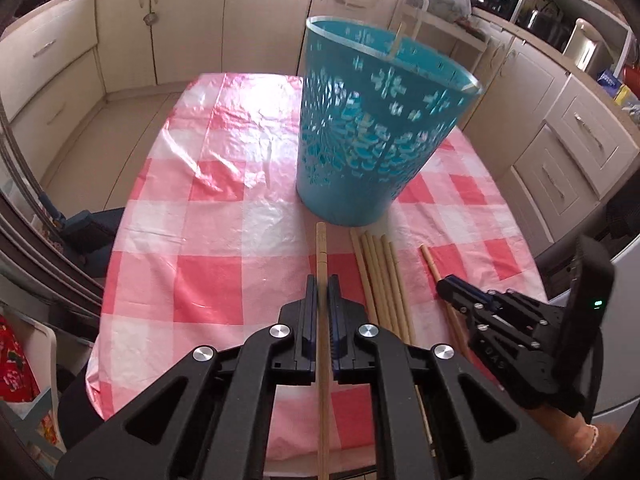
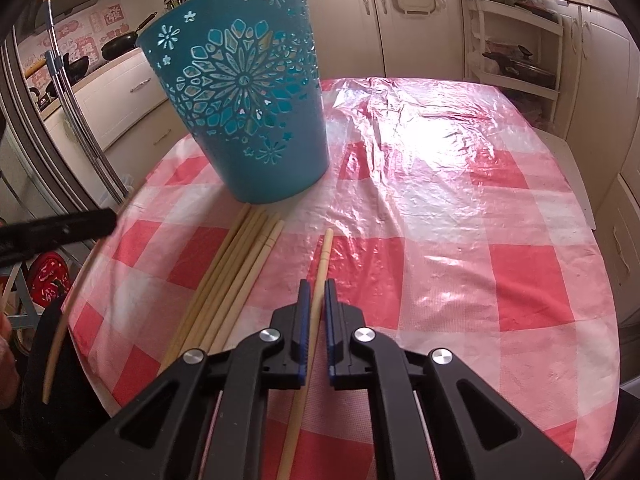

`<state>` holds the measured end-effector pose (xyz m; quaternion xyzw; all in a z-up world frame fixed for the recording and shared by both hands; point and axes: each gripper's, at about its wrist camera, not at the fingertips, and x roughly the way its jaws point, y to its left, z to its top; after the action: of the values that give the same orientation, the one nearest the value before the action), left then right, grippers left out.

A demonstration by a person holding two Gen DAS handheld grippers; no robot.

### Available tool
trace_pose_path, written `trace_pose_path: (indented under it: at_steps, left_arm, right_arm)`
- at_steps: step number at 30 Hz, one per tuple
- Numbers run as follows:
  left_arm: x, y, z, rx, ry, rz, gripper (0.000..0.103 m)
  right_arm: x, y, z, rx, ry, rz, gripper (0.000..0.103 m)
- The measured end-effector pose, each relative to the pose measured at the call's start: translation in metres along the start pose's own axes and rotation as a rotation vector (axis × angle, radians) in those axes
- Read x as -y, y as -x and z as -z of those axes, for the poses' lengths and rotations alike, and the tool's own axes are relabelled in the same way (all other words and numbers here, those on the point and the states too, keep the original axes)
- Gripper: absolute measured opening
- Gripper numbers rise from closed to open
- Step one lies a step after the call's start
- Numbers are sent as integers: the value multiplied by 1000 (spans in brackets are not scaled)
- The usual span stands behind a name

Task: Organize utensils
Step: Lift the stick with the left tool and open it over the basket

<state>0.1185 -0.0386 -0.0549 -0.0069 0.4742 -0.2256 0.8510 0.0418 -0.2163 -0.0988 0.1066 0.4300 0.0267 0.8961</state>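
A teal cut-out basket (image 1: 380,132) (image 2: 248,112) stands upright on the red-checked table (image 1: 200,260) (image 2: 460,240), with one chopstick (image 1: 396,42) poking above its rim. Several wooden chopsticks (image 1: 384,280) (image 2: 236,268) lie side by side in front of it. My left gripper (image 1: 322,284) (image 2: 108,216) is shut on a single chopstick (image 1: 321,240) (image 2: 68,308) that points toward the basket. To the right of the bundle, my right gripper (image 2: 316,292) (image 1: 444,286) is shut on another chopstick (image 2: 325,248) (image 1: 430,264); whether that stick still touches the cloth I cannot tell.
Cream kitchen cabinets (image 1: 132,28) (image 2: 424,16) ring the table. A white shelf cart (image 2: 516,52) stands beyond the far right corner. Glossy plastic covers the cloth (image 2: 400,140) right of the basket. The table's rounded near edge (image 1: 100,360) is close to both grippers.
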Motion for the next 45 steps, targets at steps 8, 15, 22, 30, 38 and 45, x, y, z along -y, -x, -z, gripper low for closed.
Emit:
trace_pose_path:
  at_steps: [8,15,22,30,38,45]
  left_arm:
    - [13,95,-66,291,-13,67,5]
    - [36,110,-134,525,5,78,5]
    - [46,90,-172,682,54,17,5]
    - [43,40,-192,697,114,-52,5]
    - [49,6,-173,593,66,-102,5]
    - [39,13,-144,539,50,-169,55]
  right_arm:
    - [1,1,2,7,-1,-4,6]
    - [1,2,4,14,1,-8,6]
    - [0,2,4,18,15,-8,6]
    - [-2,1,4,16,23,-8,6]
    - [0,1,3,13,18,-18,6]
    - [1,1,2,13,8,-37,10]
